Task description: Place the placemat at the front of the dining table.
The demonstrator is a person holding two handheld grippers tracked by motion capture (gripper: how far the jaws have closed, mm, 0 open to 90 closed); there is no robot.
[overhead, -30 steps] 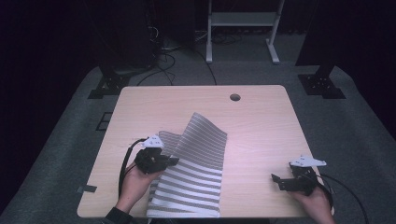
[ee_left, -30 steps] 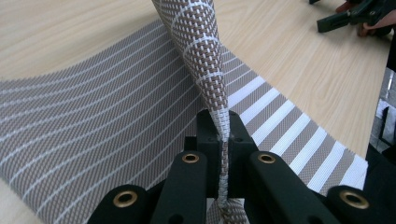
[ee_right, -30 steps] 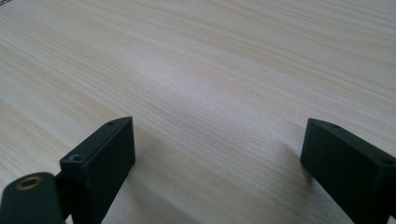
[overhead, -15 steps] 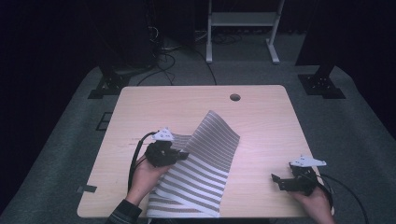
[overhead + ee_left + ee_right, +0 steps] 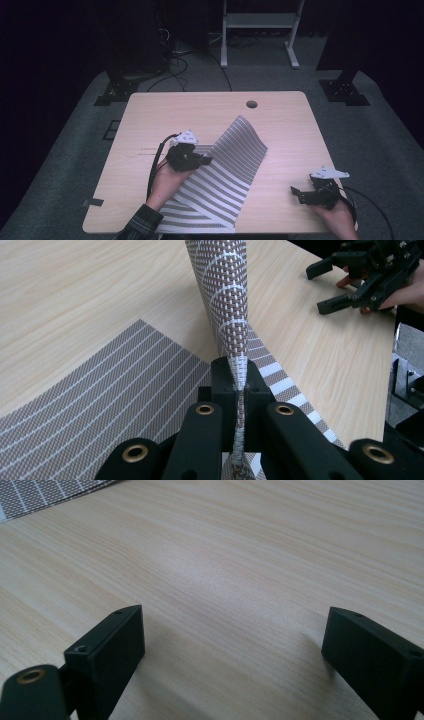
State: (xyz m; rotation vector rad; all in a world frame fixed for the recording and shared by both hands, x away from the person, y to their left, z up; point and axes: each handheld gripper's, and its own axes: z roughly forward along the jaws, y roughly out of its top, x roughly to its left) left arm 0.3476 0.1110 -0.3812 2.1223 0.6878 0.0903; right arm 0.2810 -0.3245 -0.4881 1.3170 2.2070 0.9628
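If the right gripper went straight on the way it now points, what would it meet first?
Probably the striped mat: the right gripper, jaws open, points left across bare table toward the mat's edge, though its height is hard to judge.

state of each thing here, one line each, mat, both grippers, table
striped mat: part flat on the table, one edge lifted and curling over
left gripper: shut on the mat's raised edge
right gripper: open, nothing between its jaws, apart from the mat
table: bare wood beyond the mat
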